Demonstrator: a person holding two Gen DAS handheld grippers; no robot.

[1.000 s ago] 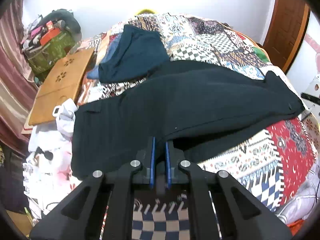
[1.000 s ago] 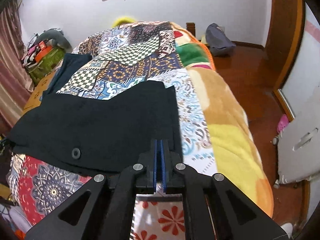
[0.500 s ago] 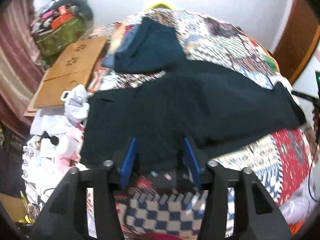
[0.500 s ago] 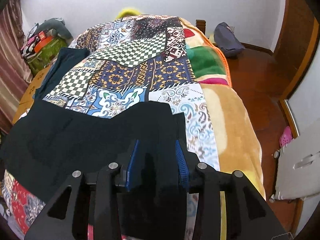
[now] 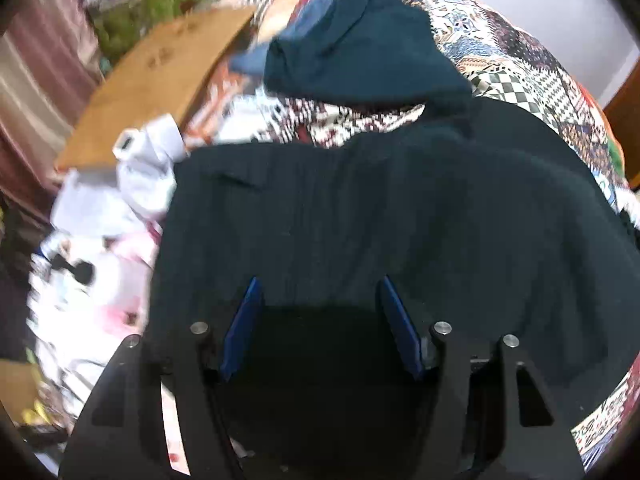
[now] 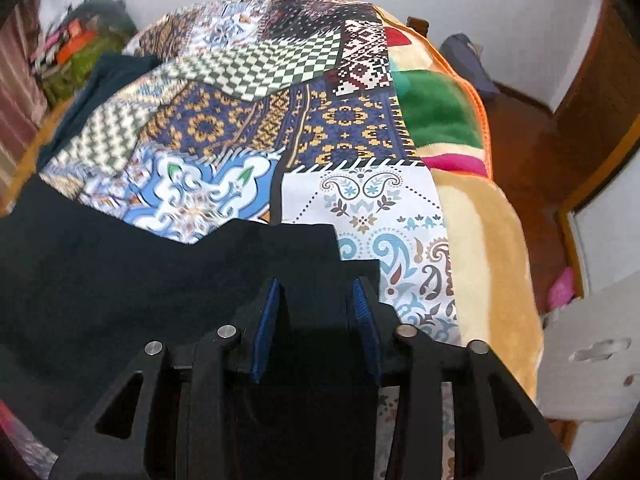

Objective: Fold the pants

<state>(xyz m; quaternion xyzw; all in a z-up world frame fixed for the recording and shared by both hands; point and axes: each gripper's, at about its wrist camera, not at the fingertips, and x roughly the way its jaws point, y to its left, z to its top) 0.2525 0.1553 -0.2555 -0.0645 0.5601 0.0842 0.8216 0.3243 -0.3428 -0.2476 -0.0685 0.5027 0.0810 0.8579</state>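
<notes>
Black pants lie spread across a patchwork bedspread, folded lengthwise. In the left wrist view my left gripper is open, its blue-padded fingers wide apart just above the pants' near edge. In the right wrist view the same pants fill the lower left, and my right gripper is open over their right end, fingers astride the black cloth. Neither gripper holds anything.
A dark teal folded garment lies on the bed behind the pants. A wooden board and white cloth clutter sit left of the bed. Bags stand at the back left. A brown door and wooden floor are right.
Both grippers were shut a second ago and have opened wide. Both have moved forward and down over the black pants, which now fill more of each view.
</notes>
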